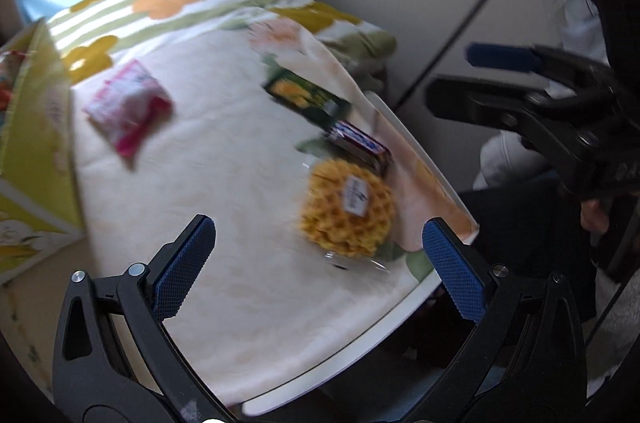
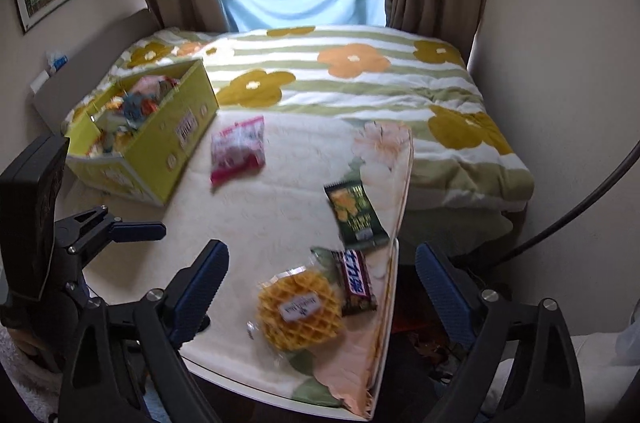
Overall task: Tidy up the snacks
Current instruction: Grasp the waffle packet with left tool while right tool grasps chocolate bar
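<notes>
Golden wrapped waffle (image 2: pixel 298 311) lies beside a chocolate bar (image 2: pixel 356 281); both grippers, left (image 1: pixel 318 265) and right (image 2: pixel 322 287), gape empty.

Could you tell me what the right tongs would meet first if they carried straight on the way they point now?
Most likely the wrapped waffle, lying between the open right tongs near the table's edge; depth is uncertain.

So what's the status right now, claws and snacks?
Both claws, left and right, open and empty. Waffle, chocolate bar, green packet, pink packet loose on table; yellow box open. Nothing blocking.
</notes>
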`<state>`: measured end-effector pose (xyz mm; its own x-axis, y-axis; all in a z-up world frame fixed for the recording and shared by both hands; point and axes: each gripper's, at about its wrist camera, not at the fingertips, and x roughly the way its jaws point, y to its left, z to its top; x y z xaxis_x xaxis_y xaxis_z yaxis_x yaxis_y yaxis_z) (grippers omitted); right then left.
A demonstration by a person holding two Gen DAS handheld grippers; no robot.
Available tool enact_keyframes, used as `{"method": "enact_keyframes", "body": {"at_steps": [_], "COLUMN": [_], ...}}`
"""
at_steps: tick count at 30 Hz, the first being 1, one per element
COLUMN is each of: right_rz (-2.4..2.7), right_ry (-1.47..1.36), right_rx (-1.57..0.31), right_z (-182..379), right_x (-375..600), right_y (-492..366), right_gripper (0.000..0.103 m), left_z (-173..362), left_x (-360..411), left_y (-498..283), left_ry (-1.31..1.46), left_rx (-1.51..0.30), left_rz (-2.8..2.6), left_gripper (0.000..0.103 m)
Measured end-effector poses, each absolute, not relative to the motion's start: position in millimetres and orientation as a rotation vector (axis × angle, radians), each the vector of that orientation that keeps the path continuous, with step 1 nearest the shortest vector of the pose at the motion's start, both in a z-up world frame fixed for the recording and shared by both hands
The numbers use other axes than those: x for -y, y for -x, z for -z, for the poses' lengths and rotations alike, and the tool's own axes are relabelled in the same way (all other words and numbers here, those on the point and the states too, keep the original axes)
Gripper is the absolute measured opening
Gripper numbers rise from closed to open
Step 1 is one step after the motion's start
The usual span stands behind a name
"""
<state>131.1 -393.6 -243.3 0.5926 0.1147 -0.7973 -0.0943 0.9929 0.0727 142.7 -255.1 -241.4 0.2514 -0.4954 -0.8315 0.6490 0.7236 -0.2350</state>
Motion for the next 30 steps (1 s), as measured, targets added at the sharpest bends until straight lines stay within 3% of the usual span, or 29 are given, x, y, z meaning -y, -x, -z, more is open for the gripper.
{"method": "enact_keyframes", "body": {"at_steps": [3,9,15,25,28,30], "right_rz": [-0.119,-0.109,-0.143,-0.159,-0.161,-0.157], "right_ry": [-0.028,-0.036,0.031,0.076,0.079,0.083], "right_rx": [-0.959,-0.974,-1.027,-1.017,-1.014,-1.015], "right_z": [267.4,301.5,331.3,336.9,336.8,336.8], "right_x": [402.2,413.9,410.4,410.5,410.8,411.1], "right_y": [-134.7,-140.4,-149.3,-158.3,-159.9,-161.1], "right_gripper": [0.082,0.082,0.066,0.061,0.06,0.058], "left_z": [265.0,304.1,310.3,320.2,320.6,320.7], "left_x": [273.9,300.5,314.6,331.6,334.2,336.6], "left_y": [-135.6,-138.8,-145.3,-159.2,-158.7,-158.7], "left_ry": [-0.211,-0.296,-0.34,-0.388,-0.416,-0.433], "left_rx": [-1.068,-1.064,-1.083,-1.161,-1.147,-1.129], "left_rz": [0.824,0.842,0.865,0.855,0.846,0.848], "left_gripper": [0.103,0.103,0.103,0.102,0.086,0.082]}}
